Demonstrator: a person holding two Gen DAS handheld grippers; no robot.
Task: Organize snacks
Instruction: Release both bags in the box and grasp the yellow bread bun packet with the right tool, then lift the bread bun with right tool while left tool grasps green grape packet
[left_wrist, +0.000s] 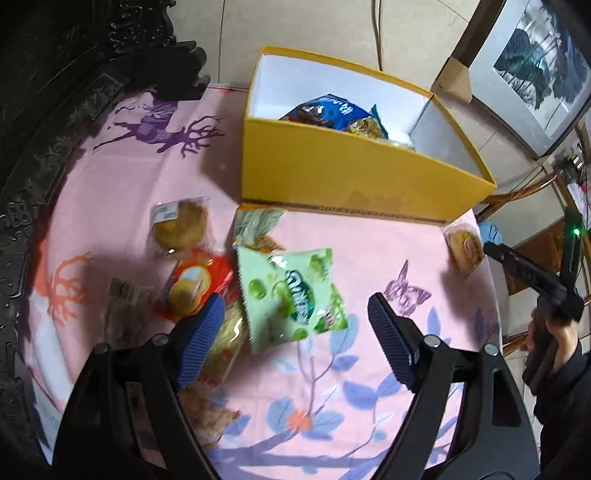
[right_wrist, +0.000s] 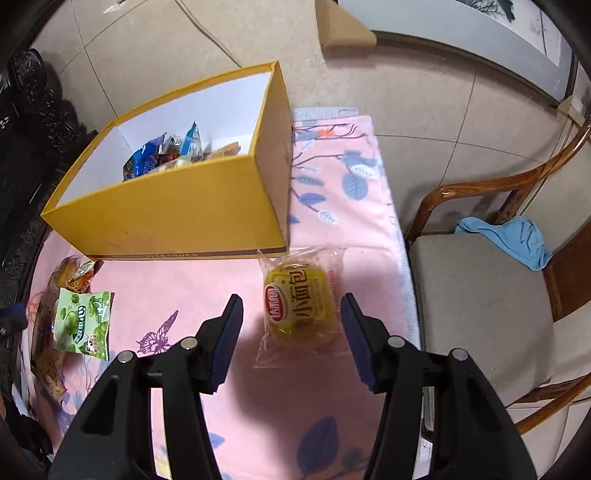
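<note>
left hand-held gripper (left_wrist: 295, 339): jaws released, empty, over green snack packet (left_wrist: 291, 295) at frame centre, amid loose snack pile on pink tabletop (left_wrist: 369, 251).
right hand-held gripper (right_wrist: 291, 332): jaws released, straddling wrapped small bread (right_wrist: 299, 302), pads apart from wrapper.
yellow box (right_wrist: 177, 206): upper left of right wrist view, partly filled.
advice: lower squarely, pinch bun body not loose film, gentle squeeze; for packet take one edge, avoid neighbours.

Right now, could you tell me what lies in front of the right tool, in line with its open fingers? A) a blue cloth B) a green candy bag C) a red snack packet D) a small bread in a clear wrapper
D: in the right wrist view the wrapped small bread lies on the pink cloth just ahead of the right tool, whose fingers stand apart and clear of it.
</note>
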